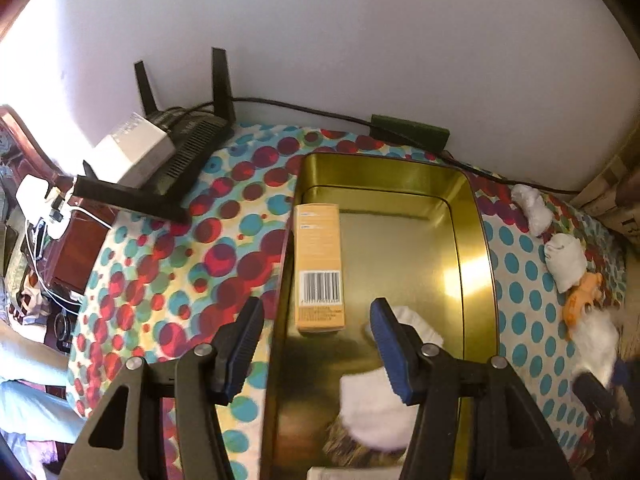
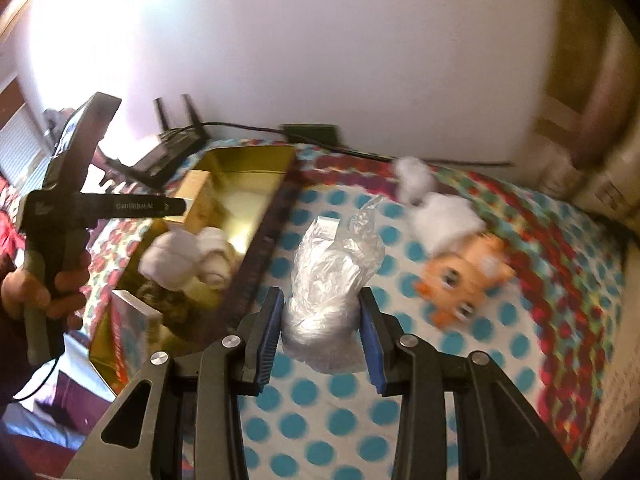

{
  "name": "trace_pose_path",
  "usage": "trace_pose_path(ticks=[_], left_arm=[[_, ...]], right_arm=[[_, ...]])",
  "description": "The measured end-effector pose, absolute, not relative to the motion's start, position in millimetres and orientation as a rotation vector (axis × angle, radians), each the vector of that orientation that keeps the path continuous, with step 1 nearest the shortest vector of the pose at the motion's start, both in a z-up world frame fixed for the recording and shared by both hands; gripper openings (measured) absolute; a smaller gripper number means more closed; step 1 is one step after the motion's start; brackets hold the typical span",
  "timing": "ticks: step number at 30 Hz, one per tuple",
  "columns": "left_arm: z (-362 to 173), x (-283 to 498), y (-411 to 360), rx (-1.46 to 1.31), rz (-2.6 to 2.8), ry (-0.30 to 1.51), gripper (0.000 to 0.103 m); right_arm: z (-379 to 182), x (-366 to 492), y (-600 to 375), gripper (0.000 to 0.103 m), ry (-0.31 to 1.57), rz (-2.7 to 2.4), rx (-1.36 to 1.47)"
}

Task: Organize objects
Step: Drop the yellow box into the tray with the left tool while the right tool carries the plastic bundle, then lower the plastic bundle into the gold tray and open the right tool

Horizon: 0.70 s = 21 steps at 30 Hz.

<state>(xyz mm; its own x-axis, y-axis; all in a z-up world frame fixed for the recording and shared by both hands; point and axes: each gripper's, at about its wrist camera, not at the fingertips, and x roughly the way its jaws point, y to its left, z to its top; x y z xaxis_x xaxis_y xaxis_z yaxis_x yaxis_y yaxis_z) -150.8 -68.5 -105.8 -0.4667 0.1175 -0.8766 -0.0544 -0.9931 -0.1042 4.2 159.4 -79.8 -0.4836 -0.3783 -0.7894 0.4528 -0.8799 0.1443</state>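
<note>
The right gripper (image 2: 320,322) has its jaws pressed against a crumpled clear plastic bag (image 2: 330,276) on the spotted cloth (image 2: 328,432), just beside the gold tin (image 1: 474,240)'s long edge; the left gripper (image 1: 316,344) hangs spread and empty over the tin; inside already lie white socks (image 1: 376,412) at the near end and an orange carton (image 1: 319,268) along the left wall, barcode legible, print not; a doll (image 2: 464,276) and white bundles (image 1: 564,258) wait by the cloth's far right edge; roughly halfway, I'd judge; the left tool reads "GenRobot.AI".
</note>
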Motion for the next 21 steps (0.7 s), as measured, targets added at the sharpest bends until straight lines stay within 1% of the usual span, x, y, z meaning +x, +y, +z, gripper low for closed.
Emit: trace_pose_path(ticks=[8,13,21], left_arm=[[-86.2,-121.5,-89.3,-1.529,2.658,-0.073,0.057],[-76.3,-108.4,-117.9,-1.535,2.705,-0.168,0.057],[-57.8,-109.2,-145.1,-1.527,2.788,-0.18,0.057]], right_arm=[[-79.1,-22.2,87.7,0.035,0.145,-2.23,1.161],[-81.9,-38.3,52.8,0.035,0.161,-2.197,1.151],[-100.8,-72.6,33.8,0.036,0.023,-2.179,1.281]])
